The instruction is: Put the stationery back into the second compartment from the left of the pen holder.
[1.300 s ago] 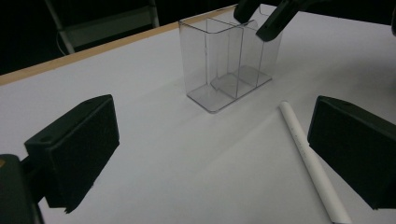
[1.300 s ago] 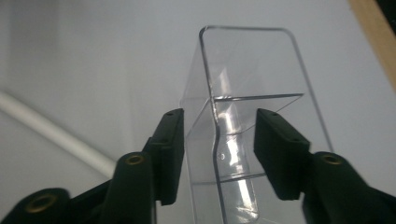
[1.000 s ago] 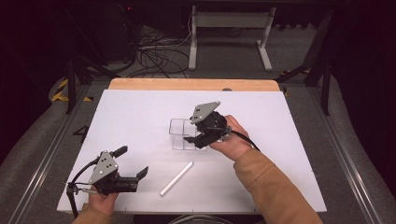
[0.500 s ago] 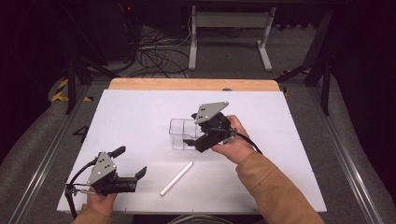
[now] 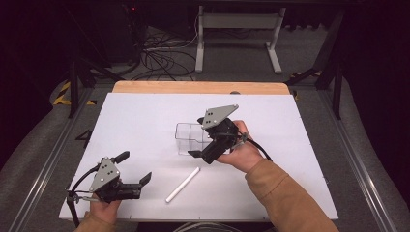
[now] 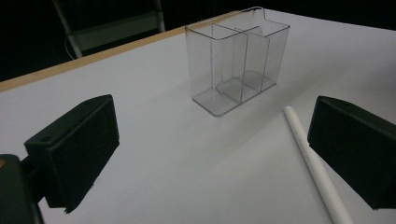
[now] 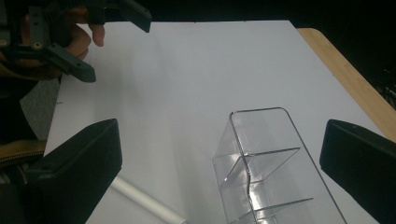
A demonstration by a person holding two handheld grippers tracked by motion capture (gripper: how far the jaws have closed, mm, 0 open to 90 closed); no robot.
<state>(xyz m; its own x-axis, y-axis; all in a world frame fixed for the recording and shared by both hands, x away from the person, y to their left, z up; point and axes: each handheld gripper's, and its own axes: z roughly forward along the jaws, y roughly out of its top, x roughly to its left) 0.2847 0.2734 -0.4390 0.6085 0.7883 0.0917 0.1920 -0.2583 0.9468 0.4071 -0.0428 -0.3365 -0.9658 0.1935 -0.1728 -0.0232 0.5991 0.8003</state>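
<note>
Jaws of our right gripper stand wide apart and have just been opening; in the right gripper view the clear box sits between them, untouched by either pad. We hold that gripper just at 3 o'clock of the box, near the middle of the white table. The box stands upright, with inner walls splitting it into compartments, all bare as far as we can see. Our left gripper rests at 7 o'clock on the table, well apart from the box, its jaws also spread with nothing in them. A white tube lies flat at 6 o'clock of the box, between our two grippers and touching neither.
</note>
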